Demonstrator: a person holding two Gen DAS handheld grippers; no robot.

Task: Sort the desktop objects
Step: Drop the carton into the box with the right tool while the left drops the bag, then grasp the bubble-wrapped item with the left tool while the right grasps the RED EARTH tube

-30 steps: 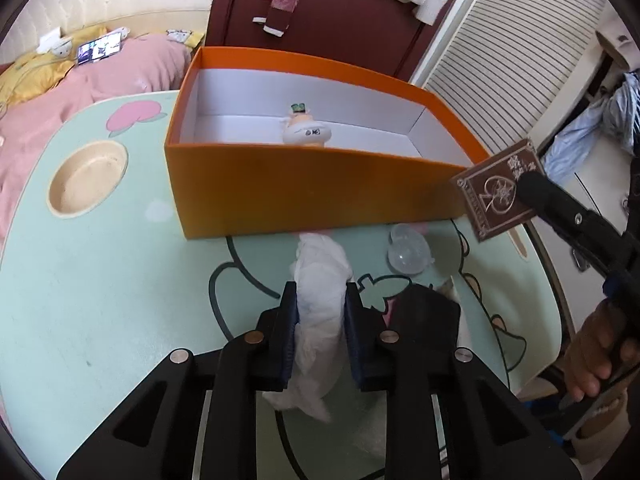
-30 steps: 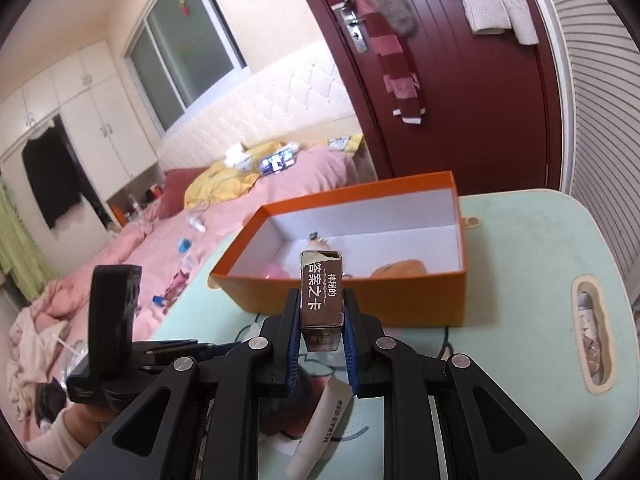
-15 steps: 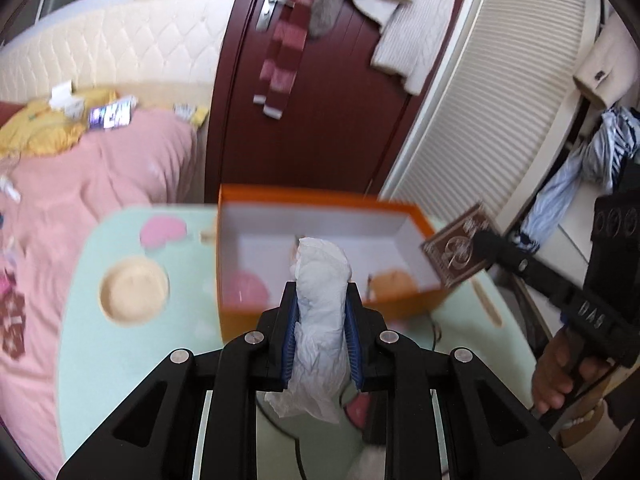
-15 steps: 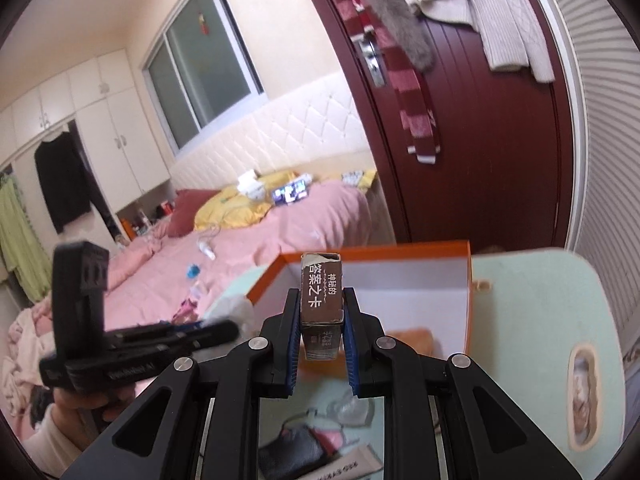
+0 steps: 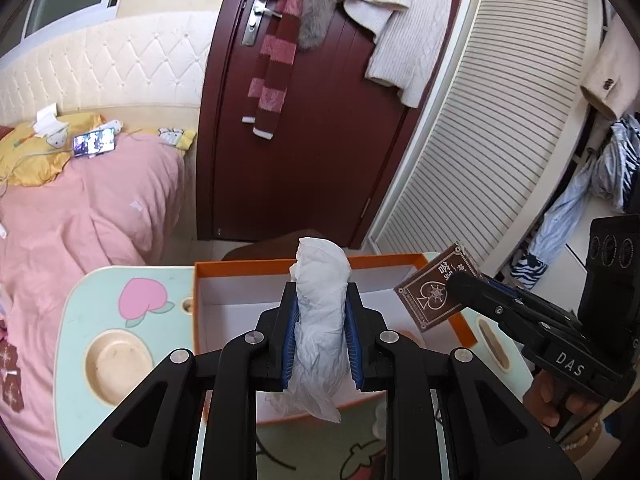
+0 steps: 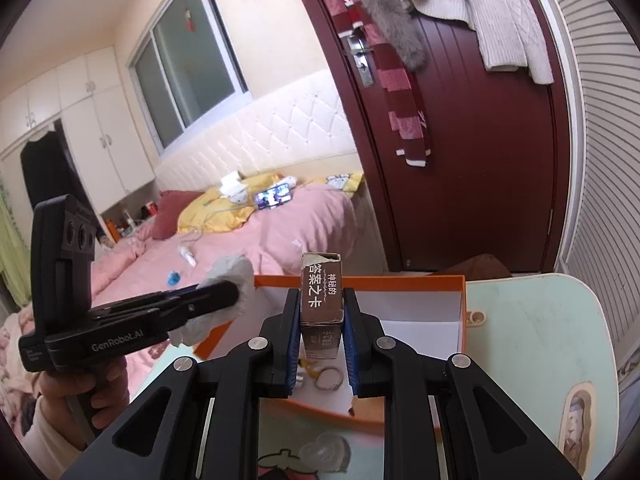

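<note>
My left gripper point(image 5: 321, 304) is shut on a crumpled white tissue point(image 5: 322, 320) and holds it in the air over the open orange box point(image 5: 198, 320). My right gripper point(image 6: 322, 316) is shut on a brown card box point(image 6: 322, 304) with white Chinese lettering, held over the same orange box point(image 6: 360, 282). In the left wrist view the card box point(image 5: 436, 294) hangs over the box's right end. In the right wrist view the tissue point(image 6: 224, 300) hangs over the box's left end. A key ring point(image 6: 328, 378) lies inside the box.
The box stands on a pale green cartoon-print table point(image 5: 92, 320) with a round recess point(image 5: 116, 366). A clear heart-shaped object point(image 6: 326, 452) lies on the table in front of the box. A pink bed point(image 5: 80, 216) lies left, a dark red door point(image 5: 320, 120) behind.
Both grippers have risen and moved forward with their loads, from above the table in front of the box to over its opening. Both stay shut.
</note>
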